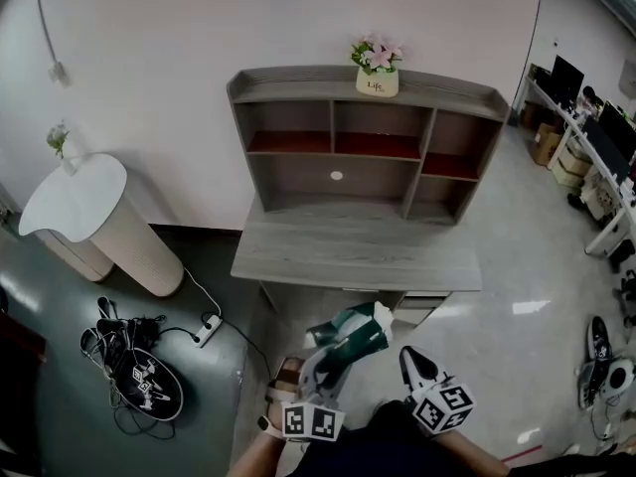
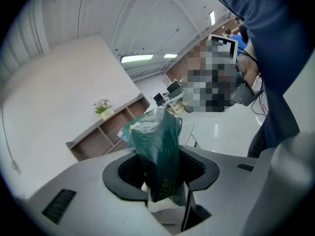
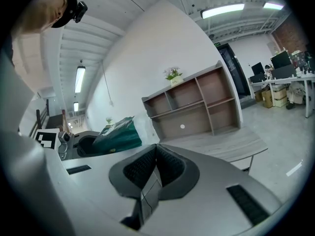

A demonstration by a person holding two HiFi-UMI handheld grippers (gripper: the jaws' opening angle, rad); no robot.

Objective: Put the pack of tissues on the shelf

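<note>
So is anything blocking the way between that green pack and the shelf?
Nothing visible. The left tool holds the pack in front of the desk. The desk top is bare, the compartments of the shelf look empty, and the flower pot stands only on top.

The only word I can read is "Life", printed on the pot (image 1: 378, 83) standing on top of the shelf (image 1: 288, 85); a smaller line beneath it is too fine for me. The pack (image 2: 160, 146) carries pale print low on its green wrap, which I can't make out.
</note>
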